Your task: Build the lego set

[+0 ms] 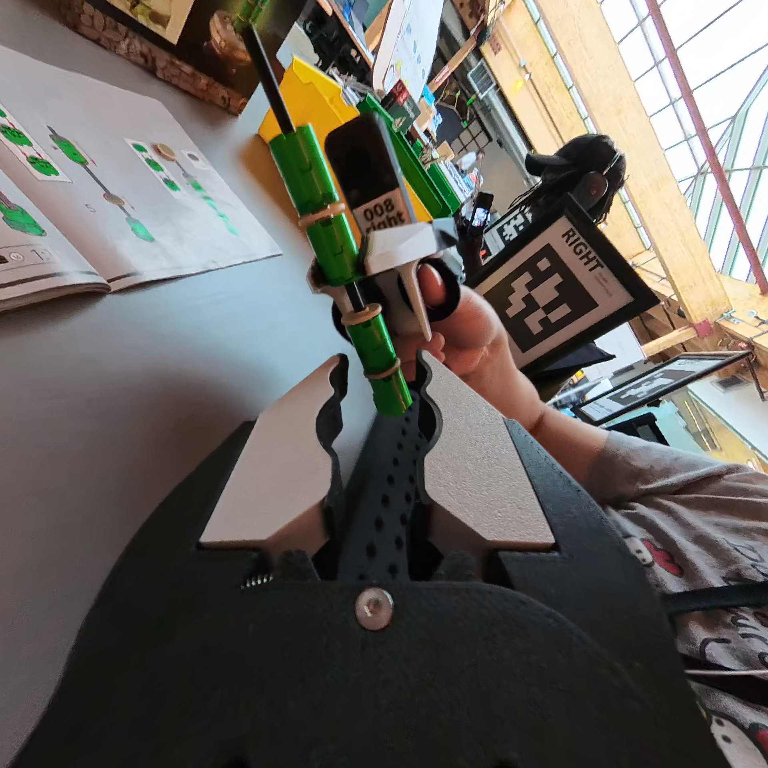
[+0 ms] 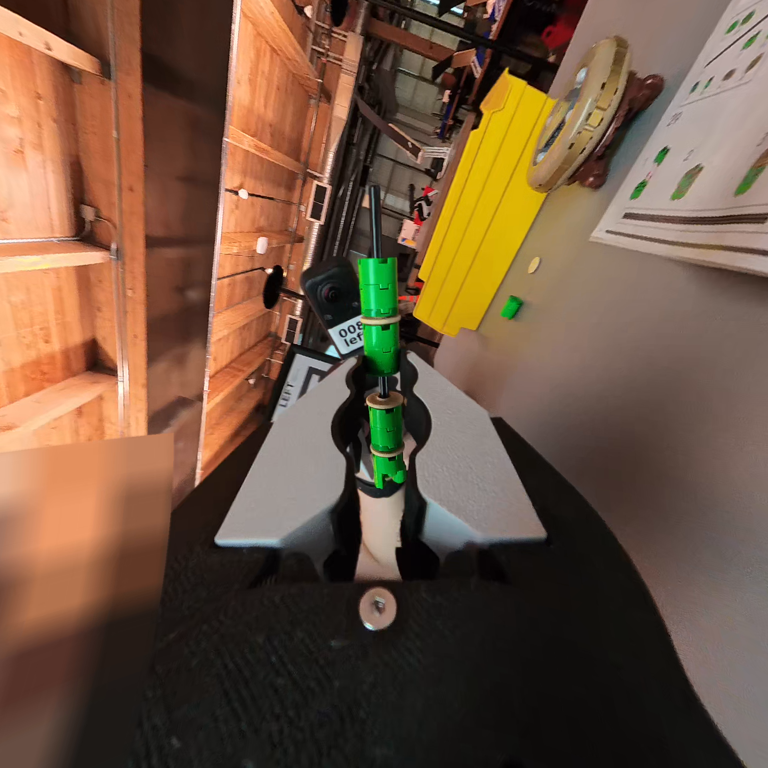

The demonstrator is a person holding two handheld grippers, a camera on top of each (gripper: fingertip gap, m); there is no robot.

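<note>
A green stalk of round green pieces and tan rings on a black axle is held in the air between both grippers. My left gripper is shut on its lower end. My right gripper is shut on a green section near the middle; it also shows in the left wrist view, with a hand behind it. A bare gap of axle shows between the green sections. The bare axle top sticks out past the stalk.
The open instruction booklet lies on the grey table. A yellow bin stands at the table's edge, with a loose green piece and a tan disc beside it. A gold and brown round build stands near the booklet. A person is beyond the table. The left gripper's tips are roughly 5 cm from the right gripper's.
</note>
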